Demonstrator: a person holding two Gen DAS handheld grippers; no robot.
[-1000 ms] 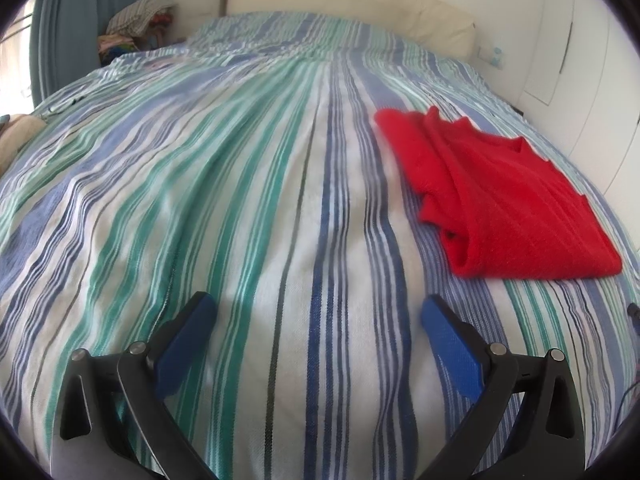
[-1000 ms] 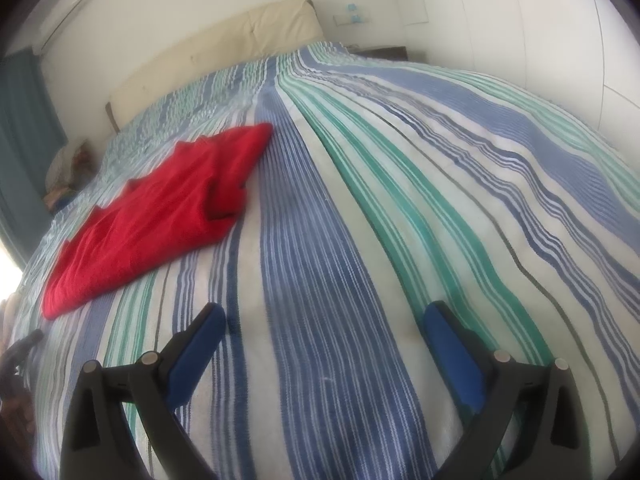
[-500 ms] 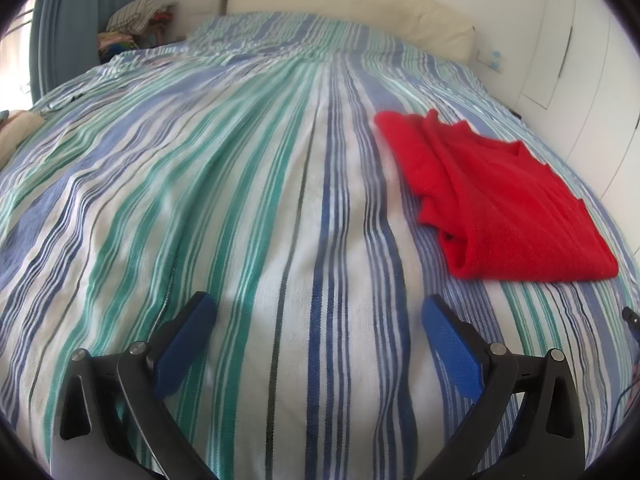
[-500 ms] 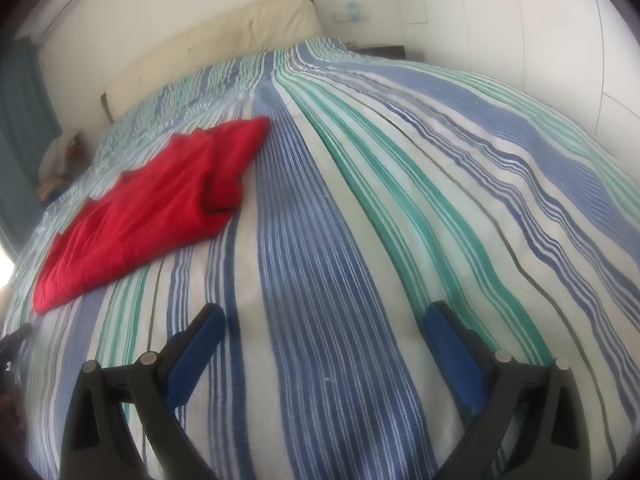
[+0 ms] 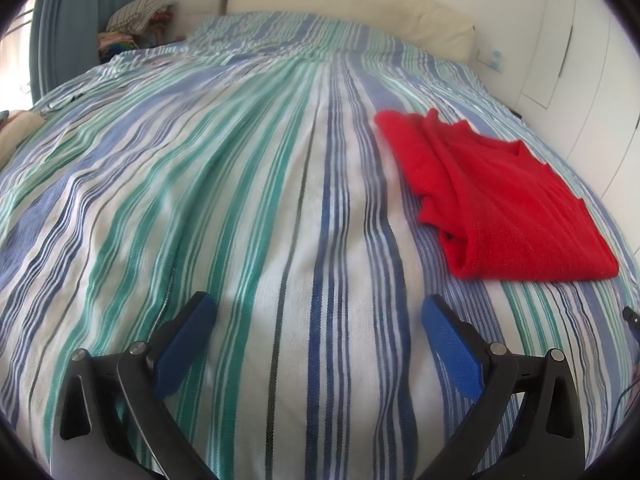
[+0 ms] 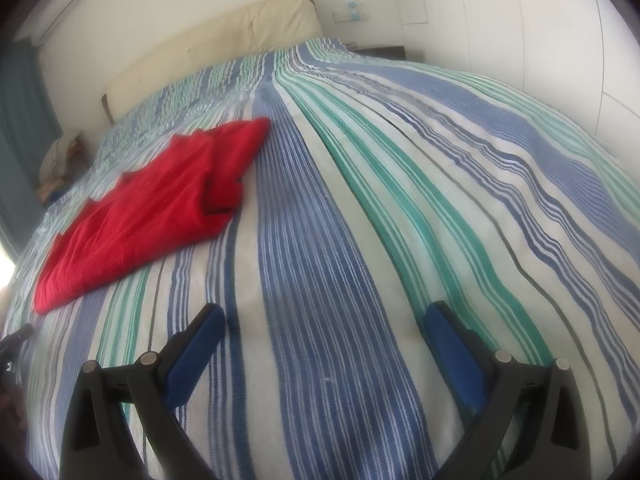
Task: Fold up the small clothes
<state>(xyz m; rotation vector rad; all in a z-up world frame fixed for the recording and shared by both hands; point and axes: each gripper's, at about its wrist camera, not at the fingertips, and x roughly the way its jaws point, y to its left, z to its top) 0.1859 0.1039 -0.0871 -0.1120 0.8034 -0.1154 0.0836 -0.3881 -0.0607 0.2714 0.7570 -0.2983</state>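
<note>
A red knit garment [image 5: 500, 196] lies folded flat on the striped bedspread [image 5: 240, 200], up and to the right of my left gripper [image 5: 318, 308]. It also shows in the right wrist view [image 6: 156, 204], up and to the left of my right gripper [image 6: 324, 316]. Both grippers are open and empty, with blue pads wide apart, hovering low over the bedspread [image 6: 400, 200]. Neither touches the garment.
A cream headboard [image 5: 352, 4] runs along the far end of the bed. A pile of clothes [image 5: 136, 20] sits at the far left by a blue curtain. White wardrobe doors [image 6: 540, 20] stand to the right. A dark cable end [image 5: 630, 314] lies at the bed's right edge.
Both views shifted slightly. In the right wrist view the red garment slid a little to the right and up in frame. Both grippers stayed open.
</note>
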